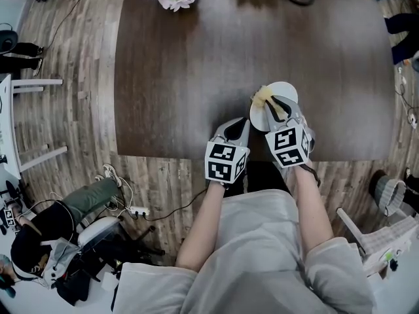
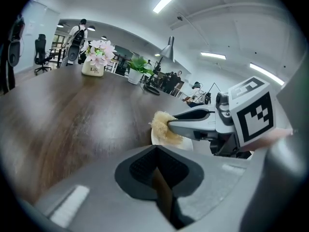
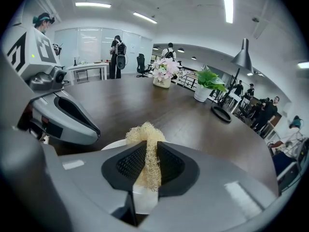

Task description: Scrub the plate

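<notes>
The left tool [image 1: 236, 131], clenched on nothing, sits at the near edge of the dark desk [image 1: 196, 77], just left of the white plate [image 1: 289, 91]. Further right, the right tool [image 1: 277, 107] grips a pale fibrous scrubber [image 1: 262, 97] over the plate's left part.

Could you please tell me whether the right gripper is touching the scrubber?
Touching: the right gripper view shows the right gripper clamped on the scrubber, with both jaws pressing against its sides.
</notes>
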Demonstrator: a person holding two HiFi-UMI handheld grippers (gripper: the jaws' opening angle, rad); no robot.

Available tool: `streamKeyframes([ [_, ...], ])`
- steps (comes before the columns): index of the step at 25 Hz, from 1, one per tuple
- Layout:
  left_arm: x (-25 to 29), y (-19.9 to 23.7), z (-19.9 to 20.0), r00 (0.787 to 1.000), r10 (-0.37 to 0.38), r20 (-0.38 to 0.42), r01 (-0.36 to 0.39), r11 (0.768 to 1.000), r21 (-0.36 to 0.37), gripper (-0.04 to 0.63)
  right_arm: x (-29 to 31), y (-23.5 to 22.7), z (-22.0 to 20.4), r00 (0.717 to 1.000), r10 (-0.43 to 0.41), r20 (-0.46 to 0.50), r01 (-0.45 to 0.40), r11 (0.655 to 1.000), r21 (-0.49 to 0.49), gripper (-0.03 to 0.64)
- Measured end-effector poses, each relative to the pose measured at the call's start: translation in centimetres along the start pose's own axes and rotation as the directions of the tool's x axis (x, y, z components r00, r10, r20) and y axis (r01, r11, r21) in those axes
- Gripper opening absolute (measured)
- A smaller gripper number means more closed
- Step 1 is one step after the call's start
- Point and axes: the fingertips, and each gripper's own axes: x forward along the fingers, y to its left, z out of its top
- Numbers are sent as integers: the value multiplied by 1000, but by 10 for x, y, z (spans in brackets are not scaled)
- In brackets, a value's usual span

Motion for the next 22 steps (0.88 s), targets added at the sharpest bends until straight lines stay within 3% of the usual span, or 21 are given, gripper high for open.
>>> streamKeyframes([
  [9, -3, 14, -3, 999, 35, -1, -35, 998, -45, 2, 1, -33, -6, 999, -44, -9, 44, 999, -3, 91],
  [22, 4, 4, 3, 999, 39, 3, -39, 999, -14, 2, -17, -71, -23, 992, -127, -19, 128, 991, 51, 89],
])
